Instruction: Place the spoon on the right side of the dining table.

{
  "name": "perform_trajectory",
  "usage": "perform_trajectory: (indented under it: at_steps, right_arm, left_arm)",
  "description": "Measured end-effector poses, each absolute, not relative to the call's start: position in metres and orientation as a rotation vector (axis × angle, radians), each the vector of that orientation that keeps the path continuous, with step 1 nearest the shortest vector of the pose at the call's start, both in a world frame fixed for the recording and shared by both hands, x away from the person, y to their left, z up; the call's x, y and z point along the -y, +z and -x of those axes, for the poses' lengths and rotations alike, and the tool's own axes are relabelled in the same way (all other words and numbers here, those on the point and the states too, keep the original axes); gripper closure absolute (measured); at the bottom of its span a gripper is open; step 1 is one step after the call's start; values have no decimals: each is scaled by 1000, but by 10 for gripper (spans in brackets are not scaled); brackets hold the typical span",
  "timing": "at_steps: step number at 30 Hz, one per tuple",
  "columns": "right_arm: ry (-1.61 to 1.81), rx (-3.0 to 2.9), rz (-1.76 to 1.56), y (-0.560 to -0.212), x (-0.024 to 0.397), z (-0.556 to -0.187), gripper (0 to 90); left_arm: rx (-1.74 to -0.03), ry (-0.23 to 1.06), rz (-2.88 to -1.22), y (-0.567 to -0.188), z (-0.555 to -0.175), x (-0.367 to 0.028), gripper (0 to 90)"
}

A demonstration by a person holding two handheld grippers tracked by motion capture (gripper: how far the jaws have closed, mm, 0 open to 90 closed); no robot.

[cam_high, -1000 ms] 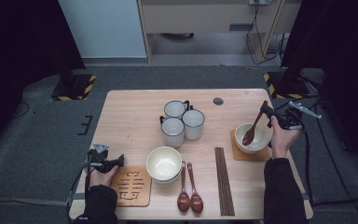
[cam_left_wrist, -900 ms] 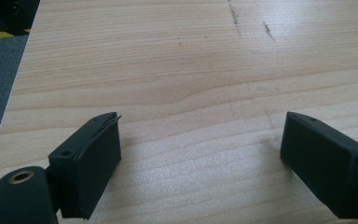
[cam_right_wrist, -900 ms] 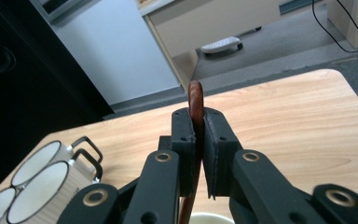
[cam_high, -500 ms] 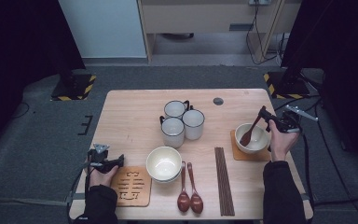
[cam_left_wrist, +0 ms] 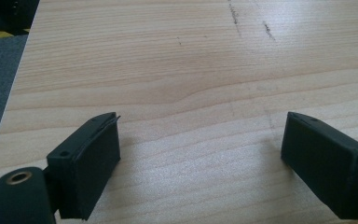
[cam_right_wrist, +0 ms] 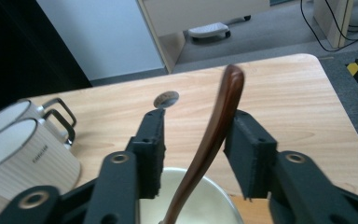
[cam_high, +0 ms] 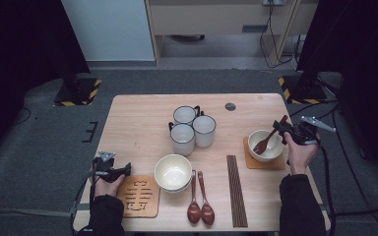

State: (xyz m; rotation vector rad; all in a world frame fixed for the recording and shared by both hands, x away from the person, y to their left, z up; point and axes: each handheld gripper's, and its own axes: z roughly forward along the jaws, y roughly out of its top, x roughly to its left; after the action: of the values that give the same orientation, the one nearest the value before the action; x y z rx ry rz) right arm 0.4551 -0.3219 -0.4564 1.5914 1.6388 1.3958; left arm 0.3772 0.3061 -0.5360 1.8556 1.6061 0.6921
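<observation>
Your right gripper (cam_right_wrist: pixel 193 154) has just been opening — dark wooden spoon (cam_right_wrist: pixel 209 140) between its jaws, leaning loose in the white ceramic bowl (cam_high: pixel 266 146); withdrawal remains.

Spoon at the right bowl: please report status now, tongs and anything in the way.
Right tongs just opening, spoon loose between the jaws, bowl end in the bowl. Left tongs open, idle over the table. Nothing in the way.

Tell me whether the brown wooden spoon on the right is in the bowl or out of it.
In. The brown wooden spoon rests with its scoop inside the white bowl on the orange coaster, handle leaning over the rim.
</observation>
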Motion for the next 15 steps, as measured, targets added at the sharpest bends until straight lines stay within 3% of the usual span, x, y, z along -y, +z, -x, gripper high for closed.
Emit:
perform_trajectory:
  at_steps: [15]
  right_arm:
    - [1235,-1726,-1558,-468,325,-448,403]
  left_arm:
    - [-1636,688,-1849,-536,-379,-307,49]
